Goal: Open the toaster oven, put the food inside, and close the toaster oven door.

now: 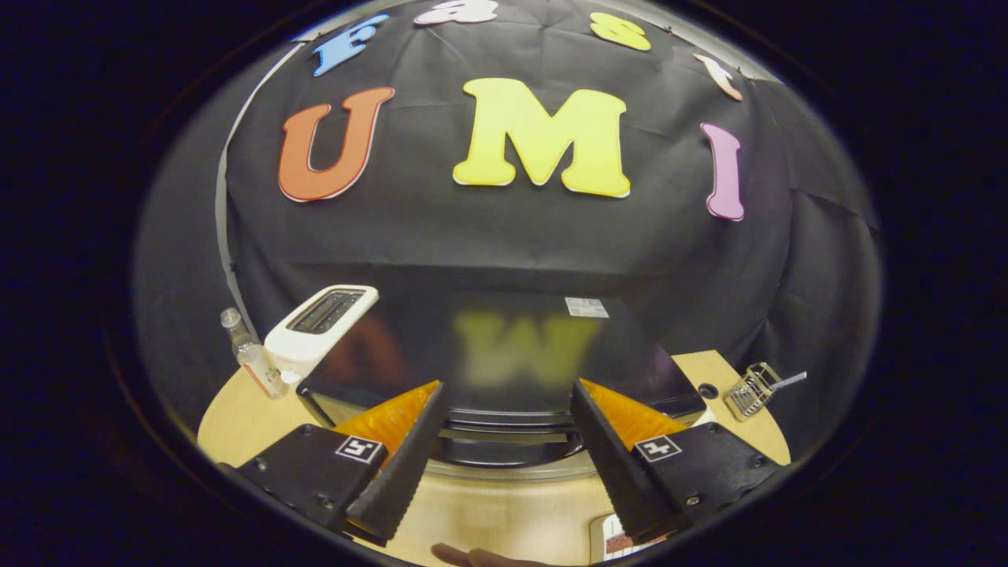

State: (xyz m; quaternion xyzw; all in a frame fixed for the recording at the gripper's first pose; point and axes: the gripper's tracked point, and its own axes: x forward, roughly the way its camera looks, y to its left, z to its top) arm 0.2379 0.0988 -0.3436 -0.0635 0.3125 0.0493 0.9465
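Note:
The black toaster oven [512,339] stands on the wooden table [504,512], and I look down on its glossy top. Its front edge, with a dark curved handle [504,445] and a pale rim below it, lies between my fingers. From this angle I cannot tell whether the door is open or shut. My gripper [505,387] is open above that front edge with nothing between its fingers. Under the right finger, near the table's front, a white dish with reddish-brown food [618,543] peeks out, mostly hidden.
A white slot toaster [319,327] and a small clear bottle [252,354] stand left of the oven. A small wire basket [752,390] sits on the table to the oven's right. A fingertip [480,557] shows at the near table edge.

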